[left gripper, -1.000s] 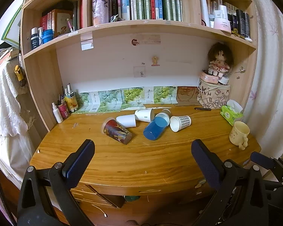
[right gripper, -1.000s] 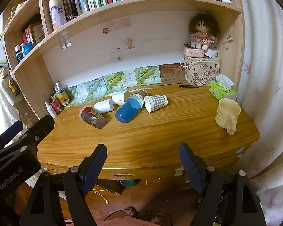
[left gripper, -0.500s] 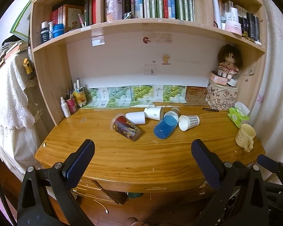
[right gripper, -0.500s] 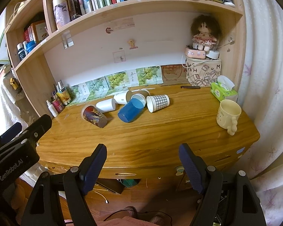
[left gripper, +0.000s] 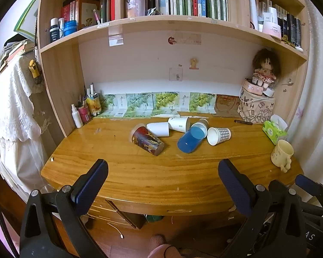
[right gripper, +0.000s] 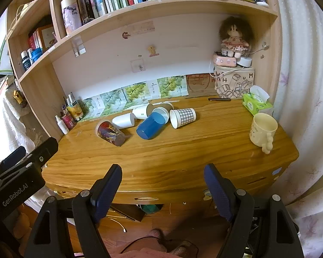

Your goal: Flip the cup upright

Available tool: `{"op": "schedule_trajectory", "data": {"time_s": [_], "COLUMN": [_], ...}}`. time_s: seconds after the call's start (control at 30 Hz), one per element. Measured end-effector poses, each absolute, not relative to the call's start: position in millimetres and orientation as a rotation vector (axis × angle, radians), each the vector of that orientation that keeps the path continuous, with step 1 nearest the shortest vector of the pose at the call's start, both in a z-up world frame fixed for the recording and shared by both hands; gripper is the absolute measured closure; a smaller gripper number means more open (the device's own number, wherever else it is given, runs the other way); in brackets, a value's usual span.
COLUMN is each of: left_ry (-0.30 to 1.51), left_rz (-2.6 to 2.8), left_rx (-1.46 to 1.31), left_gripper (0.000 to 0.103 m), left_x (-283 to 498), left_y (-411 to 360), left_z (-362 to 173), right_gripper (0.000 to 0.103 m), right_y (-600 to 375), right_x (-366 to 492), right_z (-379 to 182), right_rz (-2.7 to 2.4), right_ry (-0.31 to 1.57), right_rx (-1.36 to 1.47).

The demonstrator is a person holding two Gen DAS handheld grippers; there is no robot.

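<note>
Several cups lie on their sides mid-desk: a dark patterned cup, a blue cup, a checked paper cup and two white cups. A cream mug stands upright at the right. My left gripper is open and empty, short of the desk's front edge. My right gripper is open and empty at the front edge. The left gripper's body also shows in the right wrist view.
Wooden desk under bookshelves. Small bottles stand at the back left. A patterned box with a doll and a green tissue pack sit at the back right. A pen lies nearby. A curtain hangs on the right.
Both views have shifted slightly: the left wrist view swung left so the cups sit further right in frame. Both grippers stay open. The cups have not moved.
</note>
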State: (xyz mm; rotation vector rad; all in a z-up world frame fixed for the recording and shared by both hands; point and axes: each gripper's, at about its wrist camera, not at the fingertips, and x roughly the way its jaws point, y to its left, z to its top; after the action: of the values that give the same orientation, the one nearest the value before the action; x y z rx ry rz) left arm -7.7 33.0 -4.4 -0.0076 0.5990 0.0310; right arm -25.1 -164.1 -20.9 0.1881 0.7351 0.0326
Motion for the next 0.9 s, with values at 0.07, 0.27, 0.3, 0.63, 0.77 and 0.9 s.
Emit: {"op": "schedule_trajectory", "data": {"time_s": [0.07, 0.27, 0.3, 0.63, 0.77, 0.9], "left_ry": [0.611, 0.644, 0.651, 0.675, 0.694, 0.711], "left_rz": [0.023, 0.003, -0.001, -0.056, -0.076, -0.102], "left_rx": [-0.013, -0.008, -0.003, 0.045, 0.057, 0.047], "left_gripper": [0.001, 0.001, 0.001, 0.001, 0.001, 0.001], "left_x": [-5.0, 4.0, 6.5, 41.0, 61.9, 84.6], "left_y": [33.8, 32.0, 31.2, 27.1, 25.9, 26.5], "left_z": [-6.0, -11.7, -12.3, -12.8, -14.1, -15.1], "right_gripper": [0.024, 0.024, 0.024, 0.024, 0.024, 0.024], "right_y": [-163.4, -162.7, -162.8, -161.2, -162.0, -160.5], "right_x": [-24.6, -20.5, -19.2, 2.3, 19.1, 38.5], "right_z": [-22.3, -25.0, -25.4, -30.3, -31.1, -31.9], "right_rz": [0.033, 0.025, 0.022, 0.003, -0.004, -0.01], "right_ry": [0.74, 0.752, 0.753, 0.765, 0.762, 0.766], "right_rx": [0.186, 0.188, 0.189, 0.208, 0.217, 0.208]}}
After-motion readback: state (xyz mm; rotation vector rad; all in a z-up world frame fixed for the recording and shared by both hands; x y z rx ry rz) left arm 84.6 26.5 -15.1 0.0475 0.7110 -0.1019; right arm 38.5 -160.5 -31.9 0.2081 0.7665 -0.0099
